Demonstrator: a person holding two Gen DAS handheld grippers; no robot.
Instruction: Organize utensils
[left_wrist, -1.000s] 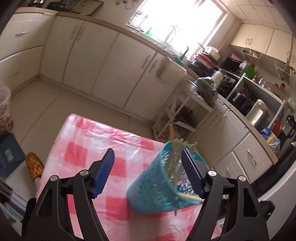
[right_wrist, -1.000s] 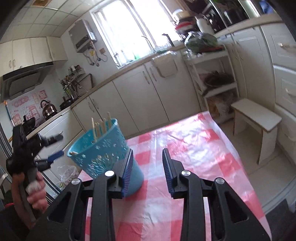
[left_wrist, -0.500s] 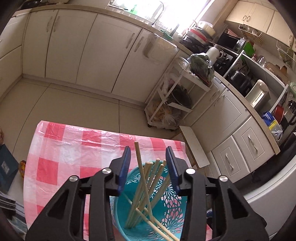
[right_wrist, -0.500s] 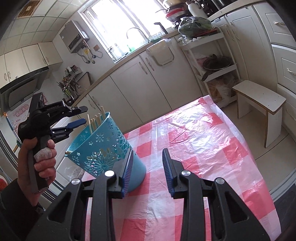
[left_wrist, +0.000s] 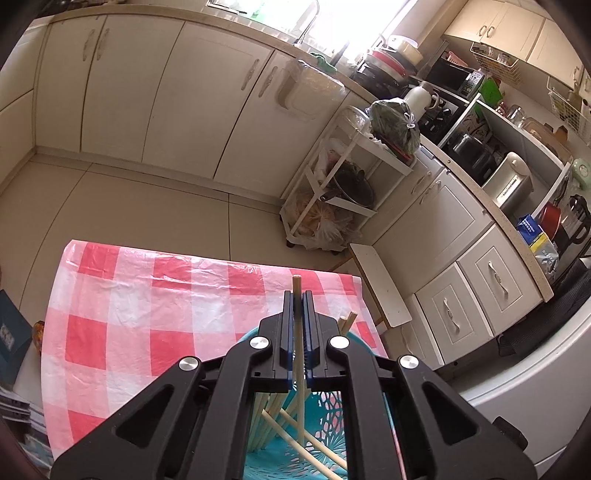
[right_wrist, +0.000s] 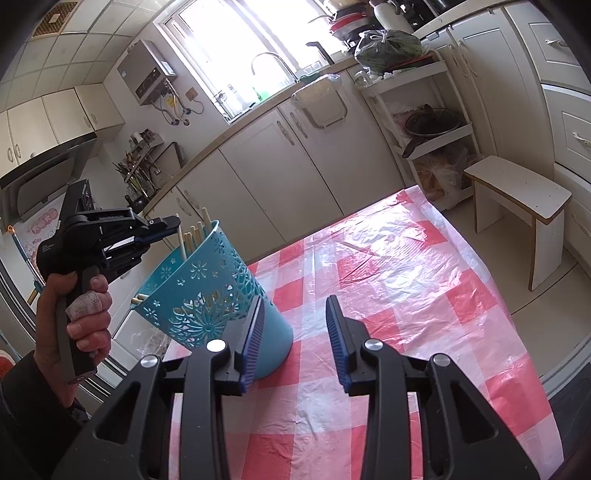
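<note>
A blue perforated basket stands tilted on the pink checked tablecloth and holds several wooden chopsticks. My left gripper is over the basket and shut on one upright chopstick; it also shows in the right wrist view, gripping that chopstick above the rim. My right gripper is open and empty, its left finger close beside the basket's lower right side.
A white stool stands off the table's far right corner. A white shelf cart with a pan and bags stands by the cream cabinets. The table's edge faces the tiled floor.
My left gripper has come over the basket and closed from wide open onto one chopstick. The right gripper has stayed open beside the basket.
</note>
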